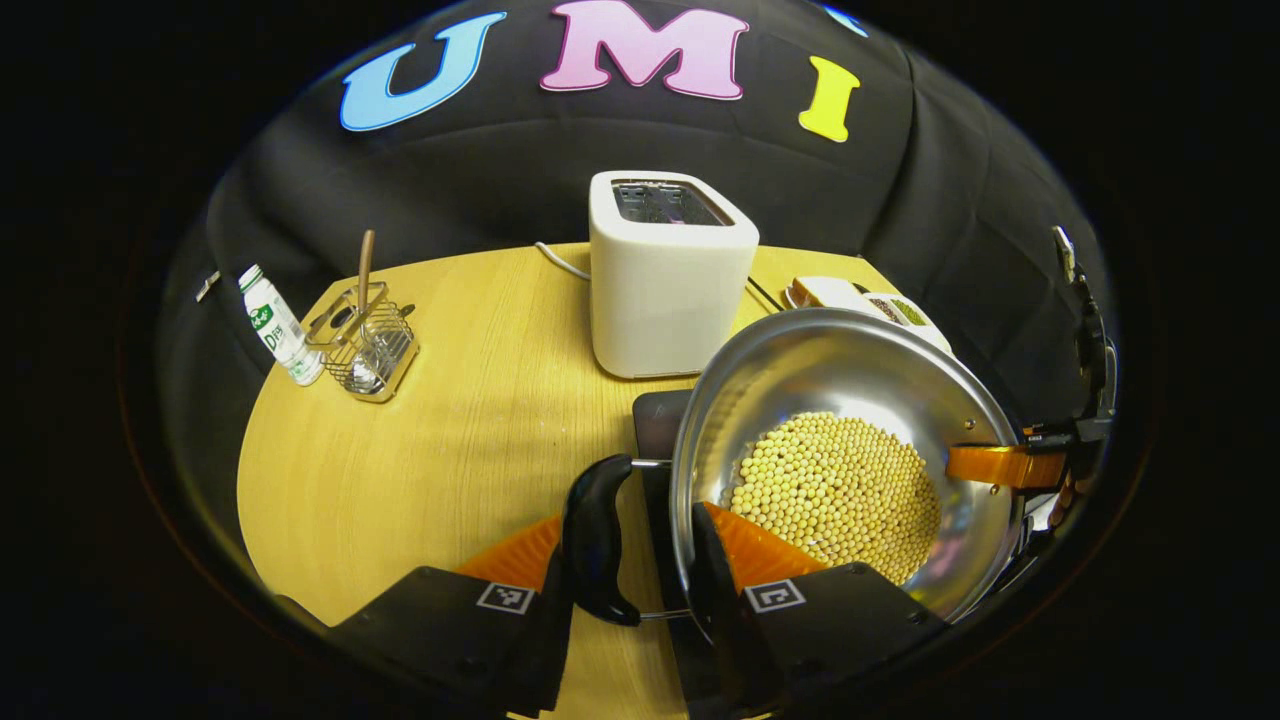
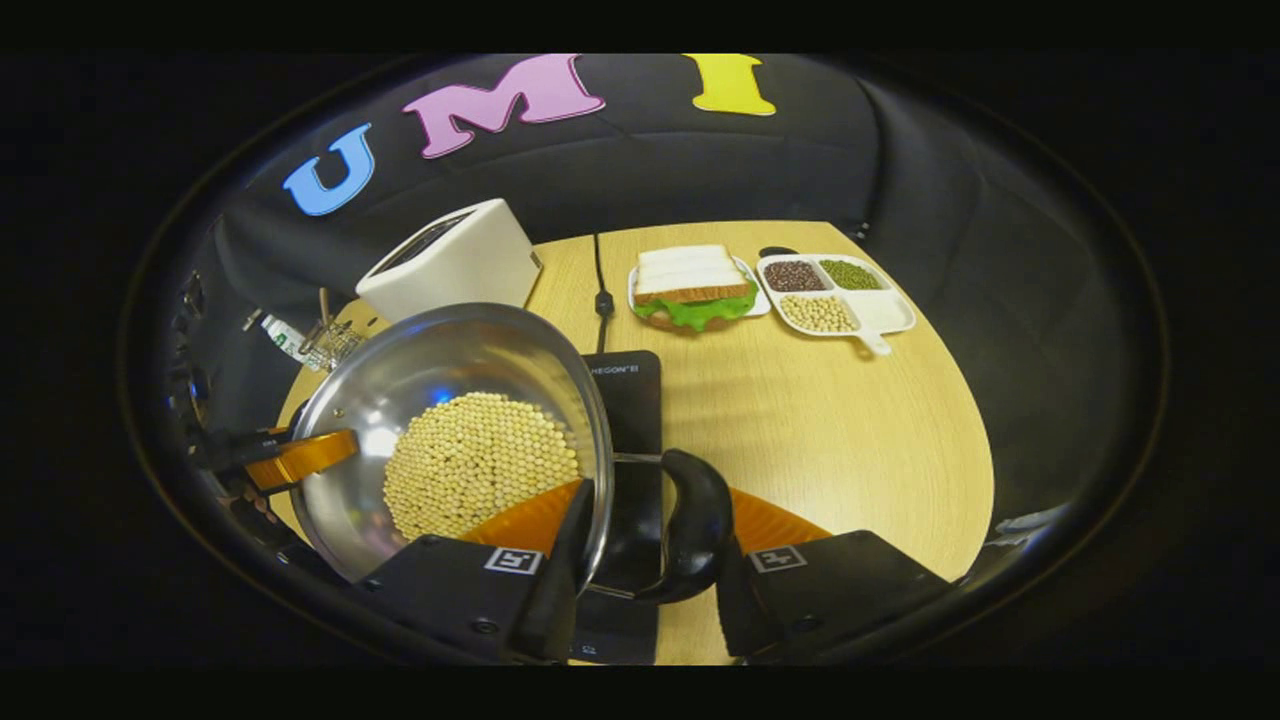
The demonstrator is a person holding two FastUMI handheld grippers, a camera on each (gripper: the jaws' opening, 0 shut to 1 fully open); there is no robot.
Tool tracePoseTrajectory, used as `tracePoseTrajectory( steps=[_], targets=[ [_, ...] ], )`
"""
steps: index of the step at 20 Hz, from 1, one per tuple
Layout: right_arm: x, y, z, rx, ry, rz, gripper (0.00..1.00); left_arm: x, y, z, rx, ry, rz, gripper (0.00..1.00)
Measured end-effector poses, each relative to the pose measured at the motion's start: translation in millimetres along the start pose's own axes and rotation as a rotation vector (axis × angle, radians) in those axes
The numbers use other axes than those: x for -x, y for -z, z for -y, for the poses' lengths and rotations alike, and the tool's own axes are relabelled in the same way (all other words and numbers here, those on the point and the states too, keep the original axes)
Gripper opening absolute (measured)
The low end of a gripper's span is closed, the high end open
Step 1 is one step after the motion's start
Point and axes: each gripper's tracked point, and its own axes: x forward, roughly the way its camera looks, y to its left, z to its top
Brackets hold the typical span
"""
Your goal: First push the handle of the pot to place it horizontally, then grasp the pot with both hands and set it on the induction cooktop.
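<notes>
A: Where's the pot (image 1: 850,400)?
B: Over the table (image 1: 450,440), above the black cooktop (image 2: 630,400), full of soybeans (image 1: 835,495).
A: And the grippers?
B: The left gripper (image 1: 640,545) is clamped on its near handle (image 1: 597,540) and rim; the right gripper (image 2: 640,540) clamps the opposite handle (image 2: 690,530).

Round light-wood table (image 2: 850,420), black cloth wall (image 1: 500,190) behind from 9 to 3 o'clock. White toaster (image 1: 665,285) at 12, wire utensil rack (image 1: 365,340) and bottle (image 1: 280,325) at 10.
</notes>
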Motion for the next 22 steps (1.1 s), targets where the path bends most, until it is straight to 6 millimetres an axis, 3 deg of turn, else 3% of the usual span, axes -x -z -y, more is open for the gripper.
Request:
tracePoseTrajectory(
  steps=[14,16,18,19,20,21,22],
  targets=[
    [-1,-1,2,-0.037,-0.002,-0.011,0.64,0,2,-2,0.007,0.01,-0.014,0.65],
    [0,-4,-1,-0.039,-0.011,-0.005,0.68,2,0,-1,-0.005,0.002,-0.014,0.68],
    [1,-9,-5,-0.055,-0.028,0.002,0.87,3,0,6,-0.014,0.019,-0.016,0.71],
    [4,-8,-4,-0.063,-0.03,0.001,0.96,3,0,4,-0.013,0.014,-0.011,0.84],
    [4,-9,-3,-0.068,-0.024,0.004,0.99,4,-2,0,-0.009,0.0,-0.004,0.91],
    [5,-9,0,-0.069,-0.014,0.011,0.99,7,-3,0,-0.004,-0.006,0.002,0.98],
    [6,-11,3,-0.067,-0.004,0.021,0.99,9,-4,0,-0.001,-0.003,0.011,0.98]
  ],
)
